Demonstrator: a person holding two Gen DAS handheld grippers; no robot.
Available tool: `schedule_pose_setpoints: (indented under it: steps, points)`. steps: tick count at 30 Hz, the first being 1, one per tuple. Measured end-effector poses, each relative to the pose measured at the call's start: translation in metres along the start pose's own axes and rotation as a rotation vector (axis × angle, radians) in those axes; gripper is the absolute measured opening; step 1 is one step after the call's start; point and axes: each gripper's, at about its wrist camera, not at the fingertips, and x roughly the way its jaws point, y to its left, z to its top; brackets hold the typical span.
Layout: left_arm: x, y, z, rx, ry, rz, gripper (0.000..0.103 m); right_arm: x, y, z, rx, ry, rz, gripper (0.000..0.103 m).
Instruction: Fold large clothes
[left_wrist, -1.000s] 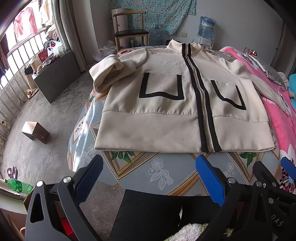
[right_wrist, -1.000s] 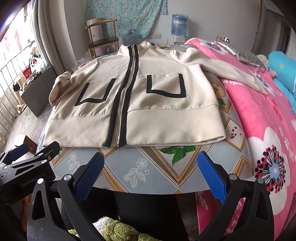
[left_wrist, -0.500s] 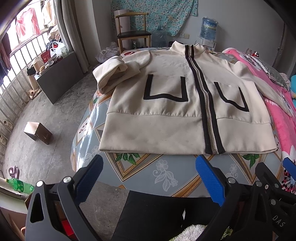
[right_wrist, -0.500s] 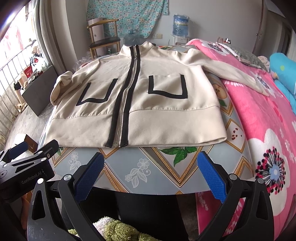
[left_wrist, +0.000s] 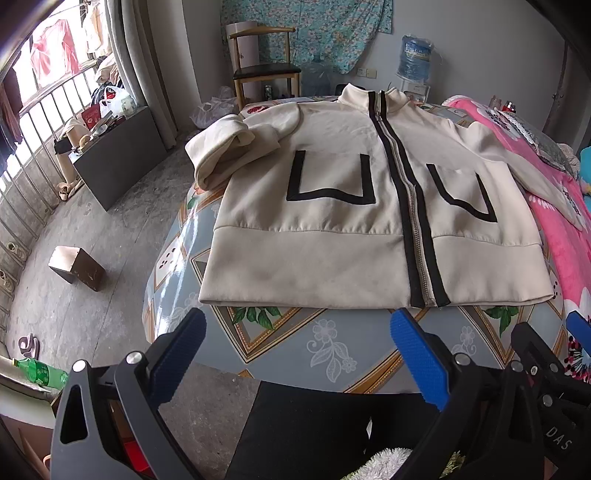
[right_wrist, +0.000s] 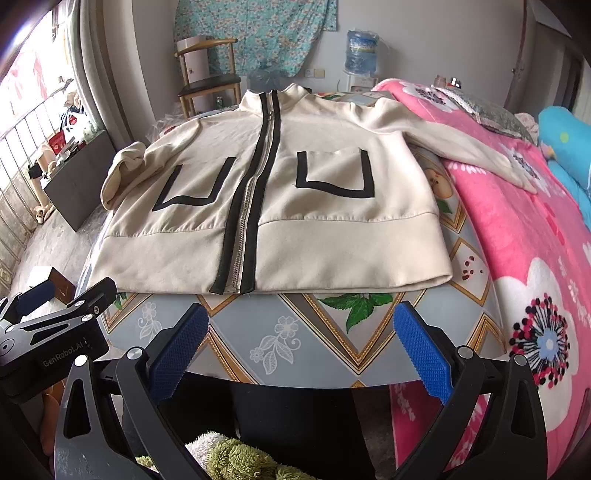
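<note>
I hold both grippers spread and empty just short of the hem, left gripper (left_wrist: 297, 363) and right gripper (right_wrist: 301, 354) side by side. The cream jacket (left_wrist: 354, 221) lies zipped and face-up on the counter (right_wrist: 295, 332), its one sleeve (right_wrist: 476, 151) trailing onto the pink bed (right_wrist: 524, 258), so nothing looks folded yet.

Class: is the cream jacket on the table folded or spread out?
Mostly spread: the jacket lies flat, zipped, front up; one sleeve stretches out, the other sleeve is bunched.
</note>
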Motion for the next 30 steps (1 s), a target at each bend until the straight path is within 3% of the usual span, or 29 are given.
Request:
schedule_pose_setpoints:
  steps: [30]
  points:
    - [0.0054,0.0023,0.0005,0.001,0.008,0.025,0.098,0.0018,0.0020,0.0017,-0.007,-0.003,0.015,0.097]
